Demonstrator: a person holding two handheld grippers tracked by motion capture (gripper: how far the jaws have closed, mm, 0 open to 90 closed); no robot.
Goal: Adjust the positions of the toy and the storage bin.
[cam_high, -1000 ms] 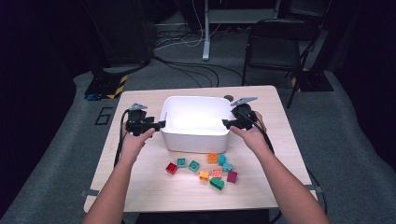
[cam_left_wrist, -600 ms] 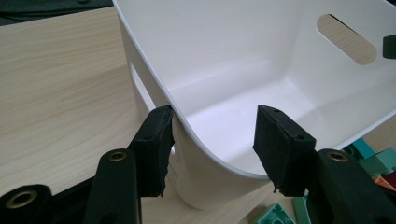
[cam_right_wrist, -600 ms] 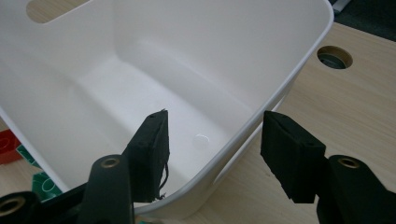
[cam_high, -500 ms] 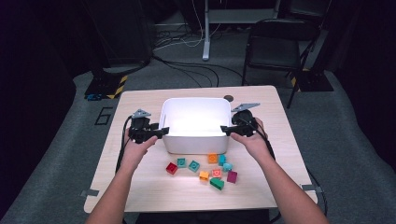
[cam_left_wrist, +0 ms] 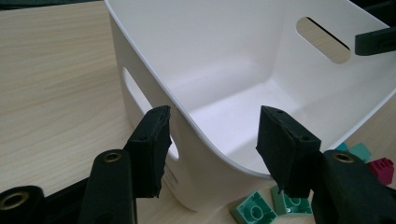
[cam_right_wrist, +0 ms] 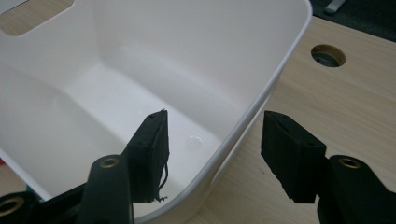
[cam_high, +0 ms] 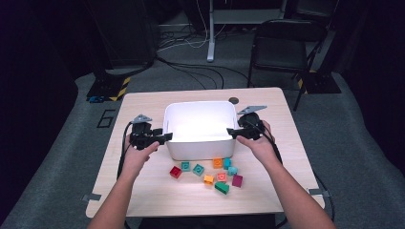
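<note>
Jaws of both grippers parted astride white bin (cam_high: 200,143) rims, pads clear.

The bin (cam_high: 200,143) fills the middle of the table (cam_high: 143,100) between my left claw (cam_high: 165,138) and right claw (cam_high: 230,132); each straddles a side wall. Bare table lies left, right and far of the bin, save a small hole (cam_high: 233,100) at the far right. Near the bin, scattered blocks (cam_high: 210,171) crowd the middle; both near corners stay free.
</note>
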